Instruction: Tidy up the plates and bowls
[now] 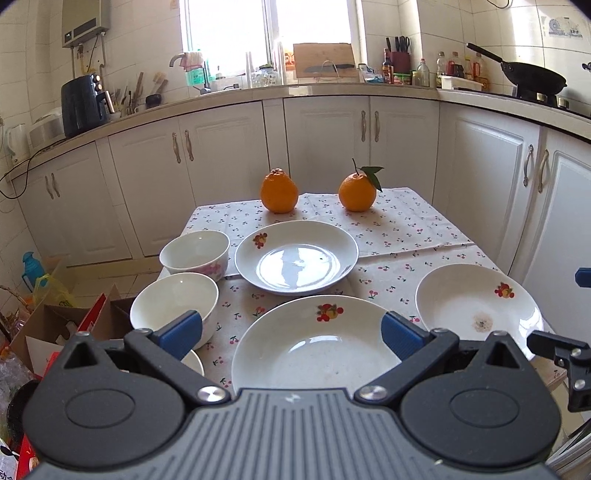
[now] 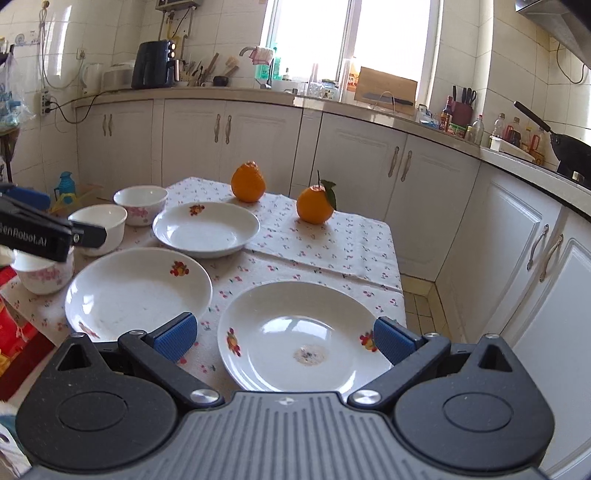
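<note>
Both grippers hang wide open, holding nothing. The left gripper has the white shallow plate with a fruit print dead ahead between its blue pads, so it's the nearer one for that plate. The right gripper faces the stained white plate the same way (near rim toward the fingers). Further back sit the third white plate, three white bowls, then two oranges.

You're facing white cabinets under a pale countertop, tiled walls behind. Daylight pours through the window (quite blown out). A cherry-print tablecloth covers the table; tiled floor beside it.
</note>
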### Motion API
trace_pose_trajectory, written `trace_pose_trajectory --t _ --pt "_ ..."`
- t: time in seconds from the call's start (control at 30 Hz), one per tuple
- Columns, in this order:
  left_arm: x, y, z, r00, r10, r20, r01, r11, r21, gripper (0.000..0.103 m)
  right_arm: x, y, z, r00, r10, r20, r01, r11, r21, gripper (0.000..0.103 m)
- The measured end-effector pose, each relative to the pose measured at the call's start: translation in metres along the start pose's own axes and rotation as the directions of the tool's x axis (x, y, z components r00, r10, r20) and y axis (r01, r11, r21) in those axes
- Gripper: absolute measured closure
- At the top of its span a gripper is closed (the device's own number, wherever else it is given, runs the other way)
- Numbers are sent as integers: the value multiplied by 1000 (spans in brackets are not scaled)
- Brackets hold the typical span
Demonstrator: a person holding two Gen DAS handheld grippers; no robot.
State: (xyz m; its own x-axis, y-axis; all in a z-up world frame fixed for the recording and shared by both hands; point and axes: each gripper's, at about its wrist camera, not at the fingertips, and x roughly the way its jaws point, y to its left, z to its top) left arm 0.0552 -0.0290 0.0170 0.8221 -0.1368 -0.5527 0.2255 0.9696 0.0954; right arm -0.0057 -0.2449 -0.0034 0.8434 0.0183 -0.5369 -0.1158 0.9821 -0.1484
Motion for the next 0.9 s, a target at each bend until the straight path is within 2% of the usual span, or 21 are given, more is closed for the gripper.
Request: trace_pose_trajectory --t 0.1,0.27,0.4,0.53,0.63,0.77,0.9 --pt "12 -6 4 999 -29 -32 30 999 22 1 10 -14 -14 999 15 -45 -15 1000 12 0" --pt "30 -19 10 991 -120 -61 122 992 35 1 33 -37 -39 986 104 -129 -90 989 114 0" --pt "48 -33 13 977 -178 -116 184 982 44 1 48 -46 -52 975 152 -162 -128 980 153 0" --pt "61 -54 15 968 -196 -155 215 969 120 1 58 -52 -60 968 184 -173 -156 974 164 0" --pt "70 -66 18 950 -249 -187 275 952 135 1 68 -58 -63 964 180 -194 -151 976 155 0" --pt "82 -80 22 937 -289 -197 322 933 163 1 76 -58 -67 963 171 -210 -157 984 85 0" --pt "97 -87 28 920 -322 -222 359 920 158 1 77 -59 -69 956 213 -201 -208 977 44 0"
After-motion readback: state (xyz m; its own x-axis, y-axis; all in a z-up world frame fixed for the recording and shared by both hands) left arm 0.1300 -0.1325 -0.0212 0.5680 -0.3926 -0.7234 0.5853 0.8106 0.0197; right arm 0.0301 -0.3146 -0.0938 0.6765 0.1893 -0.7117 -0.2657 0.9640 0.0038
